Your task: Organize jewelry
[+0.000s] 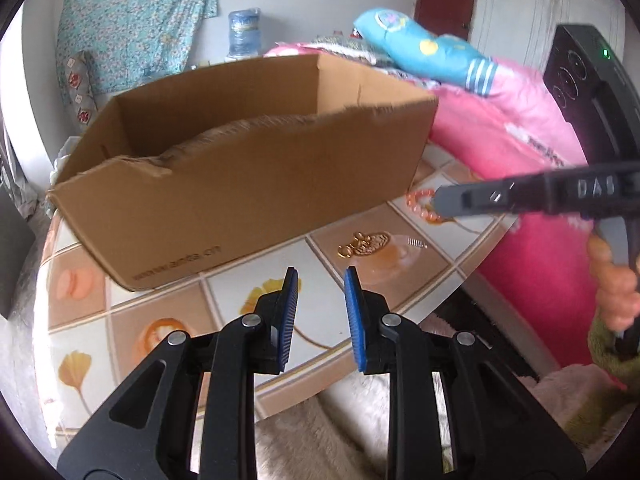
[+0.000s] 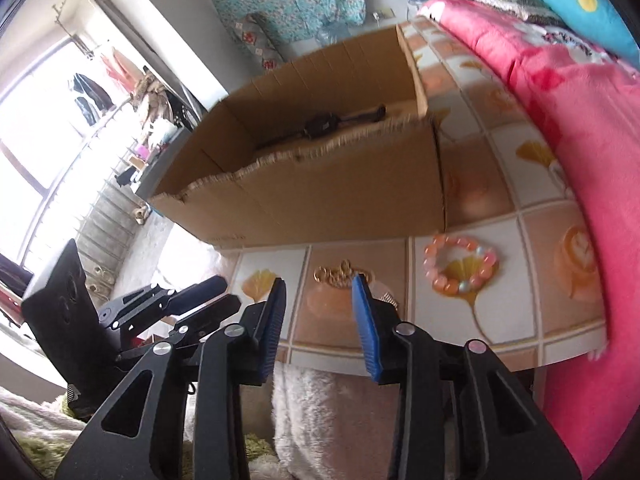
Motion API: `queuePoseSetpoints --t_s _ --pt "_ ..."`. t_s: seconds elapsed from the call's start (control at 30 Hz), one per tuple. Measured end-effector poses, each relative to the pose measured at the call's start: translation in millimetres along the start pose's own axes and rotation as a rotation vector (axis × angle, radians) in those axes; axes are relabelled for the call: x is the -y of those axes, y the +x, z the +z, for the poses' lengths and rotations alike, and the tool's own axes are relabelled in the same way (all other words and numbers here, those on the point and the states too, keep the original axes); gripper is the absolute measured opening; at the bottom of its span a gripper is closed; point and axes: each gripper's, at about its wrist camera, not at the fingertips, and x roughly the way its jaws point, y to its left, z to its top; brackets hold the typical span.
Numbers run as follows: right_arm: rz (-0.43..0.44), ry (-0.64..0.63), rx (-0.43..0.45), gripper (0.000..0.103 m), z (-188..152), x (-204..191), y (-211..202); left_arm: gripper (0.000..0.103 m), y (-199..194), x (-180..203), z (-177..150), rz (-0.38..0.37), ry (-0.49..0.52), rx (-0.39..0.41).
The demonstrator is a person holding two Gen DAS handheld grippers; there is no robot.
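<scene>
An open cardboard box (image 1: pixel 240 176) stands on the tiled table (image 1: pixel 256 304); it also shows in the right wrist view (image 2: pixel 320 200), with a dark item (image 2: pixel 320 124) inside. A gold chain (image 1: pixel 362 243) lies in front of it, also in the right wrist view (image 2: pixel 338 274). An orange bead bracelet (image 1: pixel 424 204) lies to the right, clear in the right wrist view (image 2: pixel 460 264). My left gripper (image 1: pixel 320 292) is open and empty, short of the chain. My right gripper (image 2: pixel 318 300) is open and empty near the chain; in the left wrist view its fingers (image 1: pixel 456 200) overlap the bracelet.
A pink quilt (image 1: pixel 520 132) and a blue pillow (image 1: pixel 424 48) lie on the right beside the table. A small metal spring (image 1: pixel 417 243) lies near the chain. A white fluffy cover (image 2: pixel 332 412) sits below the table's front edge.
</scene>
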Motion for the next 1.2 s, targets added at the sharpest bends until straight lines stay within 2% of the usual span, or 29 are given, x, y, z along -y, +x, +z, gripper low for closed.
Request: queuePoseSetpoints --t_s 0.13,0.33,0.57,0.8,1.2 --pt "-0.049 -0.053 -0.021 0.028 -2 -3 13 0.023 15 10 3 0.003 0.035 -0.012" --pt "-0.049 -0.058 -0.005 0.028 3 4 9 0.023 36 16 10 0.012 0.067 -0.025" --pt "-0.043 -0.046 -0.033 0.028 7 15 17 0.023 55 17 16 0.004 0.066 -0.051" --pt "-0.040 -0.049 -0.053 0.028 15 18 27 0.022 68 19 18 0.048 0.127 -0.065" --pt "-0.061 -0.045 -0.050 0.028 17 17 25 0.010 71 21 18 0.010 0.154 -0.049"
